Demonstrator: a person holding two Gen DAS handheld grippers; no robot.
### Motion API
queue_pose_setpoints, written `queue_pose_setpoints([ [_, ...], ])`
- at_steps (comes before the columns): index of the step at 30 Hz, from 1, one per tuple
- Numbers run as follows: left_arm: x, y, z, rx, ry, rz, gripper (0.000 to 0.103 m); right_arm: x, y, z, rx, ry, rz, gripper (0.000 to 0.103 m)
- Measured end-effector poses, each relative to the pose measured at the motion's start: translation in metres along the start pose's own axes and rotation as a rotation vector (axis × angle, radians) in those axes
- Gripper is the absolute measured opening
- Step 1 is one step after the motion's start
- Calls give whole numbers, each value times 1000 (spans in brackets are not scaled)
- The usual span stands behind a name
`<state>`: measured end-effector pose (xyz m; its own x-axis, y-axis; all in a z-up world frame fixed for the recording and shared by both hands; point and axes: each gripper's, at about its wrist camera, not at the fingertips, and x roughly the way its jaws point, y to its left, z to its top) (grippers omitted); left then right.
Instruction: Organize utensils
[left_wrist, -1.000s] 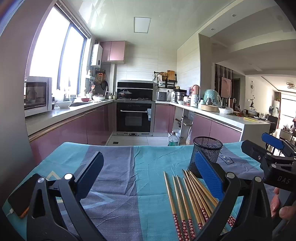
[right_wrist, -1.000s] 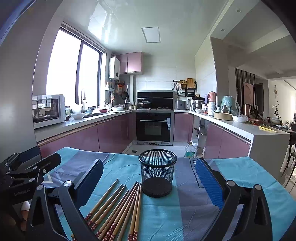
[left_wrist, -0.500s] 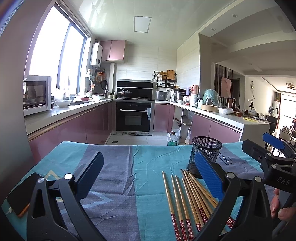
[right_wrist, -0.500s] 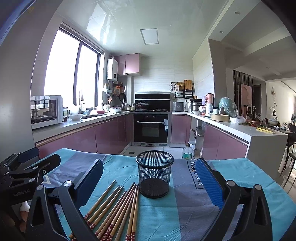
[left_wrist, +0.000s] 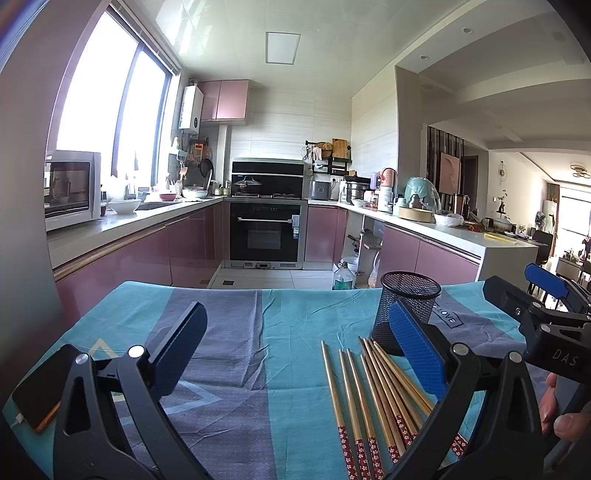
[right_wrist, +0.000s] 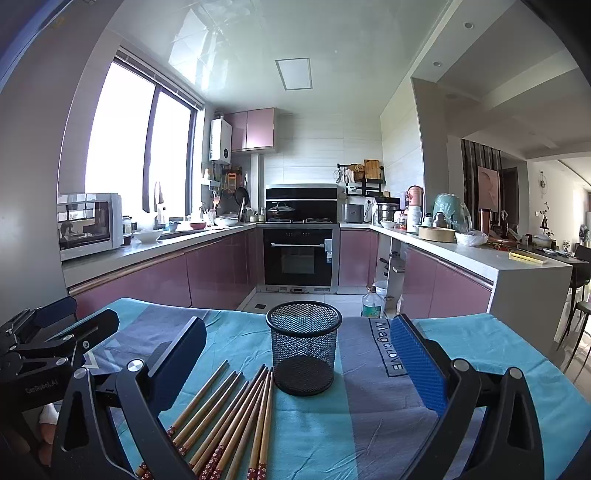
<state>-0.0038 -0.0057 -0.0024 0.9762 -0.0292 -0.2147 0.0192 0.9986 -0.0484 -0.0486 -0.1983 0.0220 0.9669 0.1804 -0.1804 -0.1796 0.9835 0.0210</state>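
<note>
Wooden chopsticks (right_wrist: 229, 417) with red patterned ends lie fanned on the teal cloth (right_wrist: 332, 443) beside the black mesh cup (right_wrist: 303, 347); left gripper (left_wrist: 295, 347) and right gripper (right_wrist: 295, 354) both gape wide, holding nothing.

chopsticks (right_wrist: 229, 417) beside mesh cup (right_wrist: 303, 347)

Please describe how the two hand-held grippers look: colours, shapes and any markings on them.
Each hand-held gripper is a black plastic clamp frame with silver rivets and two flat fingers: the left hand-held gripper and the right hand-held gripper both have a dark navy pad on one finger and a bright blue textured pad on the other. White lettering, "DAS", marks the right one's body.
</note>
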Motion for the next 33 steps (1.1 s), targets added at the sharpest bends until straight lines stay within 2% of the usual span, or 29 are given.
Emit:
queue_pose_setpoints([
  [33, 0, -2, 0, -1, 3, -2, 97, 0, -1, 2, 4, -2, -2, 97],
])
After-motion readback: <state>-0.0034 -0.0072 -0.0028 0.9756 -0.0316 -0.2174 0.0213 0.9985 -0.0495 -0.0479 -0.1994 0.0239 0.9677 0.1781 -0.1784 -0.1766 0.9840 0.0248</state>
